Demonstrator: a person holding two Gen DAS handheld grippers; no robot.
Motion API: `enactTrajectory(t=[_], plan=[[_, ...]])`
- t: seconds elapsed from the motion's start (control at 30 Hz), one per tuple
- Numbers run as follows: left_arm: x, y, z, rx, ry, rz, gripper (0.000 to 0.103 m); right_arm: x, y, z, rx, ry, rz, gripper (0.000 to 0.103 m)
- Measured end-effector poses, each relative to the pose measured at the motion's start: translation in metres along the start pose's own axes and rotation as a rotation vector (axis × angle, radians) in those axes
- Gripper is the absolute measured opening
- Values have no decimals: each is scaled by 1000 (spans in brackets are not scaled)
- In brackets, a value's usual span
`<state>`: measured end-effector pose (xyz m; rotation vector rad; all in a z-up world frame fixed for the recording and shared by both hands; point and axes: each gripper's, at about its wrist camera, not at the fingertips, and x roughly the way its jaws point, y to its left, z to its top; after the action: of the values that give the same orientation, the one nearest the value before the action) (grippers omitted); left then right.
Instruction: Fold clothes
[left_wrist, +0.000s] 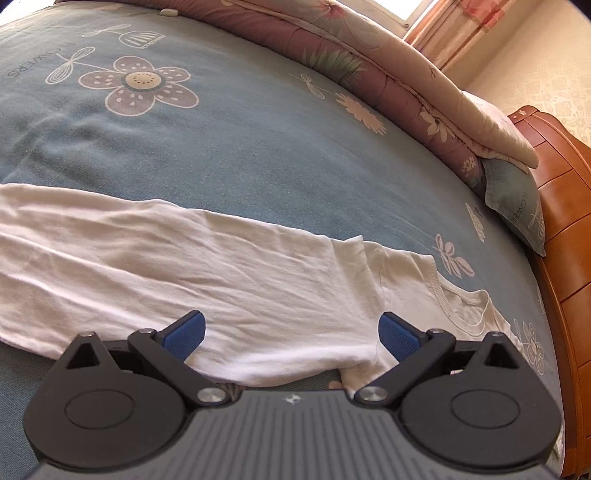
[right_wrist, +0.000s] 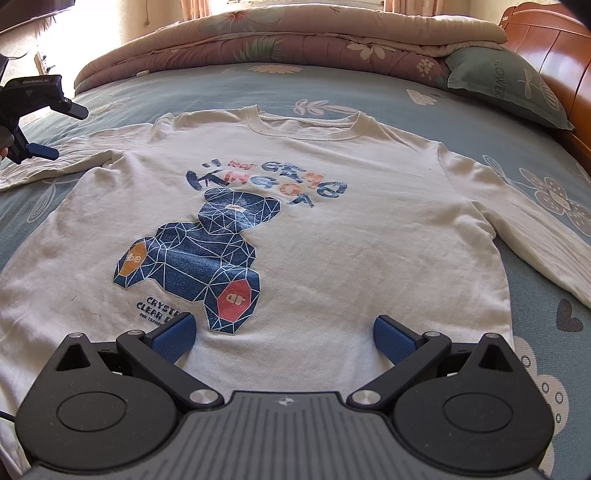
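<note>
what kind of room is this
Most likely a bedroom: a bed with a flowered blue sheet, a rolled quilt, a pillow and a wooden headboard.

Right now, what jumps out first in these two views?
The white long-sleeved shirt lies face up across the blue flowered bedsheet, its blue geometric bear print at the centre of the right wrist view. Both the right gripper and left gripper are open, holding nothing. A folded quilt lies along the far edge.

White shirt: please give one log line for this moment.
shirt: flat, print up | left tongs: open, over sleeve | right tongs: open, at hem
</note>
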<state>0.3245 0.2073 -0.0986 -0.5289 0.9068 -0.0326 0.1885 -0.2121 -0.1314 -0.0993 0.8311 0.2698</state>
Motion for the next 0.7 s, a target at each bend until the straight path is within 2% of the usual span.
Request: enactTrajectory(t=[0.07,0.13,0.23,0.33,0.4,0.53,0.6,0.7], plan=[[-2,19,-3,-47,-16,46,100,0,0,0,1,1,-1,103],[-12,33,-7,-75,-49,53,100,0,0,0,1,1,-2,103],[-29,47,-5,-101,-100,141,100,0,0,1,2,1,-2,103],[-41,68,6,-151,-147,126,100,0,0,1,2,2,-3,103],[-45,82,15,-150,-186,135,100,0,1,1,3,3,-5,103],[-44,116,21,-216,-179,153,100,-1,1,1,5,6,-10,103],[-51,129,14,-232,-200,164,100,-1,2,1,7,6,-12,103],[-62,138,4,-234,-214,241,100,-1,2,1,8,7,-14,103]])
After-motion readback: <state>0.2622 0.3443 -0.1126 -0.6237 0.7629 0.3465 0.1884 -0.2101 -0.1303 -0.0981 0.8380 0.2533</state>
